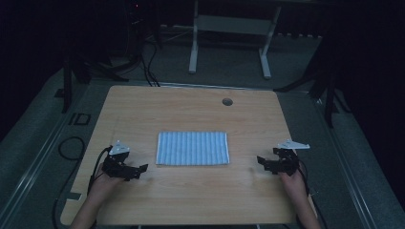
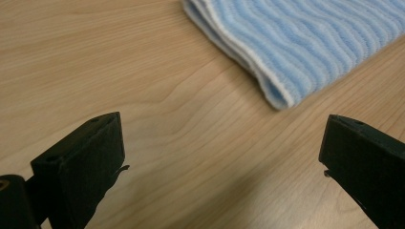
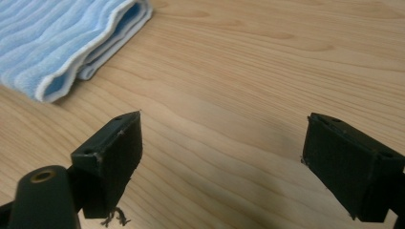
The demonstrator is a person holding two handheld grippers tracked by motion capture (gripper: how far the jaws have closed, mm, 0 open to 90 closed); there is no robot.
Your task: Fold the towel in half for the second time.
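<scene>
Dim room, wooden table (image 1: 191, 200): your left gripper (image 1: 140, 170) and right gripper (image 1: 261, 161), jaws spread and empty, flank the folded blue towel (image 1: 193, 148) lying mid-table, so handling it looks not yet begun.

Black tongs (image 1: 143, 168), grey three-cornered plates, trailing cables

Light: dim, room dark beyond.
Table (image 1: 191, 114): light wood, round hole (image 1: 227, 101) near far edge.
Floor (image 1: 38, 129): grey.
Behind: white frame legs (image 1: 193, 52), black cables (image 1: 143, 62).
</scene>
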